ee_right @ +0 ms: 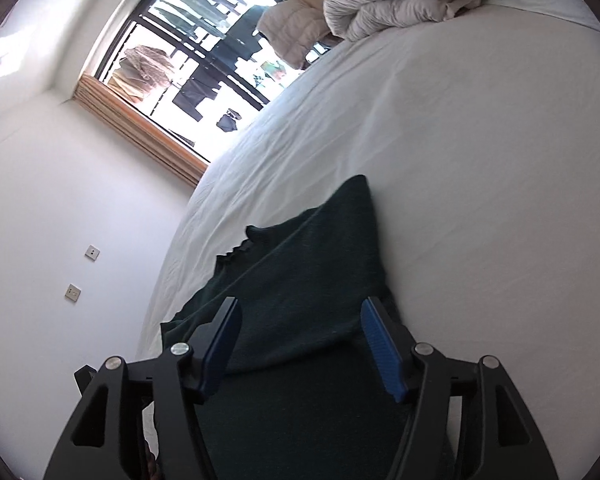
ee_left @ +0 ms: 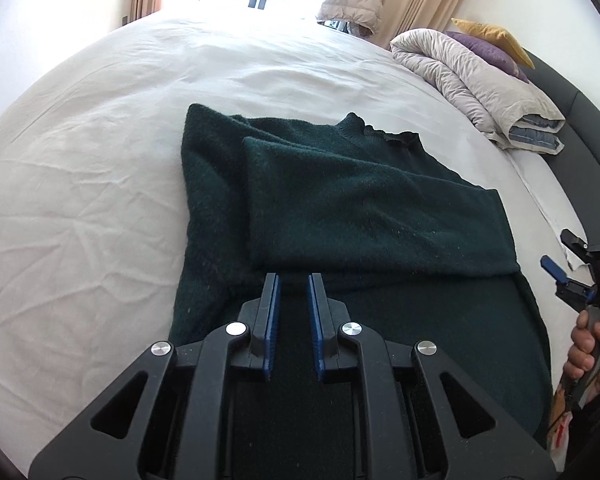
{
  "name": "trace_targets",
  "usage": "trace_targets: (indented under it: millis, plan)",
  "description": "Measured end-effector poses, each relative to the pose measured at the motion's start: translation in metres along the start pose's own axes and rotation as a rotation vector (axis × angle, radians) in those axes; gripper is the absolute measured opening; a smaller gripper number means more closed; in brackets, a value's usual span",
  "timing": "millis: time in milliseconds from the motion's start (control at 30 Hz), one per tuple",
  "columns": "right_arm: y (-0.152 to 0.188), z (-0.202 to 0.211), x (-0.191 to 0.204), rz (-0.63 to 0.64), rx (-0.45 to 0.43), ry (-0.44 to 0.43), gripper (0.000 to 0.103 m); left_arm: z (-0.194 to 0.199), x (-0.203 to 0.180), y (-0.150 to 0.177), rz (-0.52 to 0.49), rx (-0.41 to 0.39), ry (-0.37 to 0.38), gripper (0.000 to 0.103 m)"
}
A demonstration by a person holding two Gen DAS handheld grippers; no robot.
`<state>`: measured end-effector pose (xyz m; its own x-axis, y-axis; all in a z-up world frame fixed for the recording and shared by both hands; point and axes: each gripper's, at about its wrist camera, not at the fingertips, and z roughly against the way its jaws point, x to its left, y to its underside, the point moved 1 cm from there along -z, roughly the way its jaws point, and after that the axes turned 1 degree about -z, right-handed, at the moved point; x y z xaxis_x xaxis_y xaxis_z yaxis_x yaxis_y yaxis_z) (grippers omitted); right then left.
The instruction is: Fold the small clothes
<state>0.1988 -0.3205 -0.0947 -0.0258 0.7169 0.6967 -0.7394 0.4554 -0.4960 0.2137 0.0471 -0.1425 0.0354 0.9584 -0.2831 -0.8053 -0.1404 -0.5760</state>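
A dark green knitted sweater (ee_left: 340, 200) lies flat on the white bed sheet (ee_left: 80, 200), both sleeves folded across its chest, its neck at the far side. My left gripper (ee_left: 294, 280) hovers over the sweater's near part with its jaws a narrow gap apart and nothing between them. My right gripper (ee_right: 300, 312) is open wide and empty, tilted, above the sweater (ee_right: 300, 280) near its side edge. The right gripper also shows in the left wrist view (ee_left: 560, 258) at the right edge, held by a hand, off the sweater's right side.
A rolled pale duvet (ee_left: 472, 80) with purple and yellow pillows (ee_left: 488, 46) lies at the bed's far right by the dark headboard (ee_left: 580, 120). A window with curtains (ee_right: 172, 80) is beyond the bed. White sheet spreads left of the sweater.
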Motion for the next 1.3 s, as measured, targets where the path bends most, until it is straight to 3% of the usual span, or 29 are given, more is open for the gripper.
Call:
trace_targets:
  millis: [67,100,133,167,233,333,467,500,533,600,700,800,933,1033,1300]
  plan:
    - [0.007,-0.022,-0.004,-0.010,0.063,0.010,0.083,0.015,0.005,0.015,0.016,-0.013,0.005,0.014]
    - [0.013,-0.034,-0.011,-0.015,0.105,0.056,0.083,0.023,0.008,0.024,0.019,-0.017,0.004,0.014]
    - [0.021,-0.044,-0.020,-0.013,0.146,0.125,0.081,0.033,0.012,0.034,0.020,-0.020,0.005,0.014]
    - [0.027,-0.041,-0.023,0.023,0.133,0.146,0.068,0.042,0.015,0.045,0.016,-0.025,0.012,0.014]
    - [0.036,-0.026,-0.022,0.067,0.106,0.138,0.068,0.061,0.023,0.068,0.001,-0.034,0.005,0.014]
    - [0.044,0.005,-0.020,0.103,0.113,0.191,0.068,0.088,0.029,0.100,-0.042,-0.052,-0.008,0.014]
    - [0.064,0.062,0.005,0.285,0.049,0.248,0.074,0.117,0.019,0.139,-0.180,-0.067,-0.028,0.014]
    - [0.072,0.076,0.012,0.332,0.035,0.259,0.076,0.122,0.012,0.149,-0.229,-0.064,-0.016,0.024]
    - [0.081,0.087,0.019,0.379,0.028,0.269,0.079,0.130,0.007,0.159,-0.278,-0.066,-0.016,0.055]
    - [0.105,0.105,0.036,0.491,0.025,0.294,0.080,0.144,-0.006,0.176,-0.378,-0.094,-0.024,0.098]
    - [0.151,0.121,0.058,0.676,0.038,0.343,0.082,0.159,-0.033,0.201,-0.552,-0.128,-0.013,0.099]
    - [0.191,0.134,0.067,0.769,0.070,0.323,0.083,0.165,-0.057,0.230,-0.749,-0.122,-0.021,0.099]
    - [0.215,0.142,0.065,0.733,0.092,0.281,0.083,0.158,-0.078,0.283,-1.095,-0.144,-0.157,0.099]
    - [0.218,0.142,0.061,0.677,0.106,0.257,0.083,0.158,-0.074,0.318,-1.299,-0.141,-0.198,0.099]
    - [0.220,0.134,0.065,0.651,0.110,0.244,0.083,0.149,-0.053,0.366,-1.614,-0.189,-0.355,0.099]
